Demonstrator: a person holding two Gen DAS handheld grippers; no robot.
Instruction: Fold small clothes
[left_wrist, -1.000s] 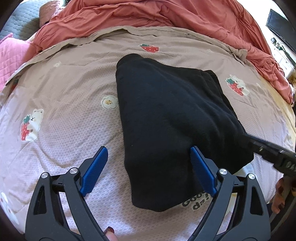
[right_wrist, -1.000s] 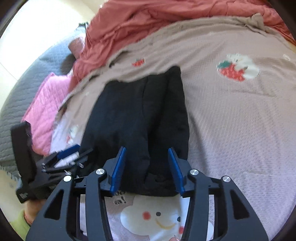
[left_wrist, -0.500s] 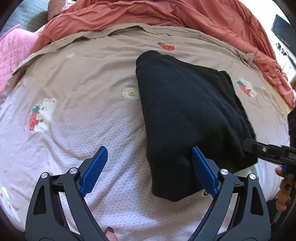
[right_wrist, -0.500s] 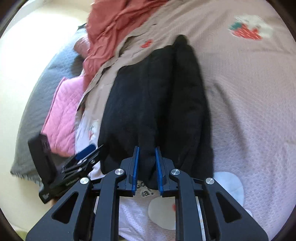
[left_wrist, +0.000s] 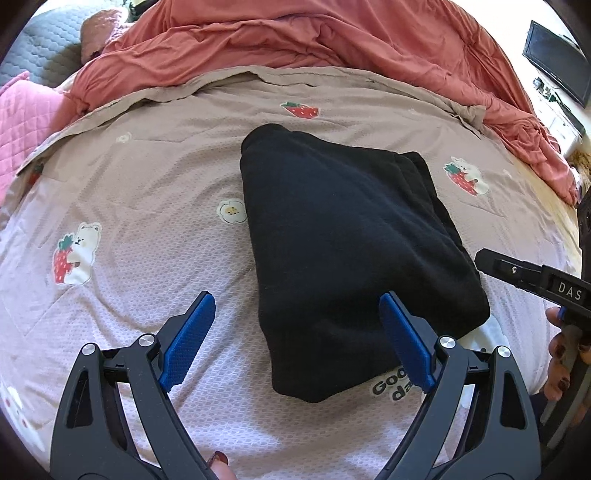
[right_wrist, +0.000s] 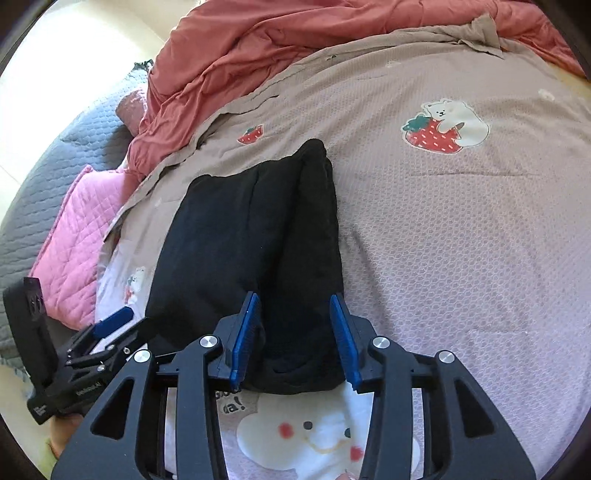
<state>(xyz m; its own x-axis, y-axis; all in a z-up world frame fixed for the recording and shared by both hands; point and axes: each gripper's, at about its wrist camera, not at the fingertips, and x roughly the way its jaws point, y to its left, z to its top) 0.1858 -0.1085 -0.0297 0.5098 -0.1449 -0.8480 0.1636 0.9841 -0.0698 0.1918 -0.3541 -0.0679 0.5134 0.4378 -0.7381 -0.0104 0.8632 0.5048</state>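
Folded black garment (left_wrist: 343, 251) is lying mid-bed on the printed bedspread (left_wrist: 147, 206), w/ a red duvet (left_wrist: 295, 40) bunching behind. Right hand-held gripper (right_wrist: 295, 336) is straddling its near edge, jaws just reopening, pads not pressing. Left hand-held gripper (left_wrist: 295, 339) is gaping wide, gripping nothing.

printed bedsheet (left_wrist: 147, 192), red duvet (left_wrist: 295, 40), pink quilt (right_wrist: 74, 236), tv (left_wrist: 557, 61)
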